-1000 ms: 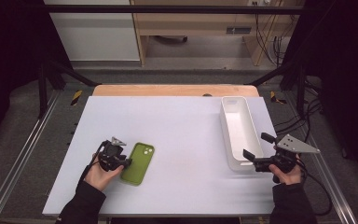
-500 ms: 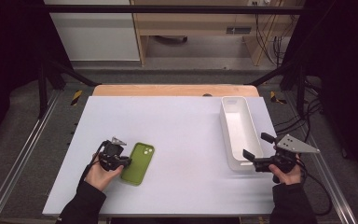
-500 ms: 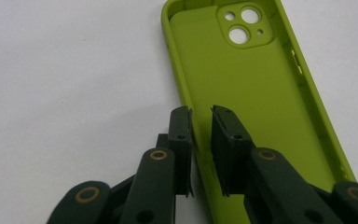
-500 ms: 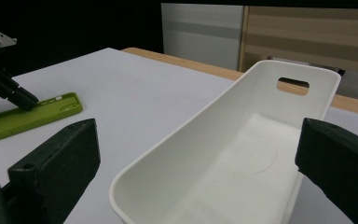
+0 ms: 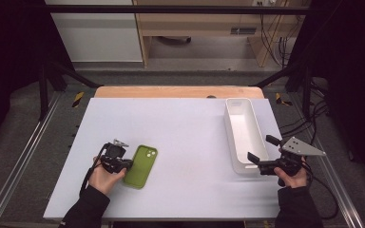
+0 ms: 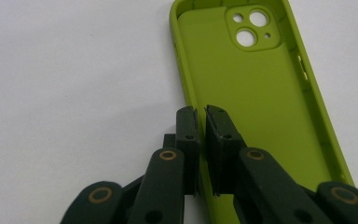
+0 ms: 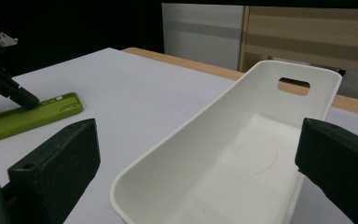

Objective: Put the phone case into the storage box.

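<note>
A green phone case (image 5: 141, 165) lies open side up on the white table (image 5: 195, 123), near its front left. My left gripper (image 5: 129, 165) is at the case's left edge. In the left gripper view the jaws (image 6: 201, 114) have just been closing, and their pads pinch the case's (image 6: 251, 93) thin side rim. My right gripper (image 5: 261, 148) stands open at the near end of the white bin (image 5: 229, 128), with one jaw on each side of the bin's end (image 7: 191, 121) and clear of it. The right gripper view also takes in the case (image 7: 32, 114) and the left gripper (image 7: 9, 88).
The long white bin is empty and has a handle slot (image 7: 293, 85) in its far end. A wooden strip (image 5: 171, 91) runs along the table's back edge. Metal rails (image 5: 24, 156) flank the table.
</note>
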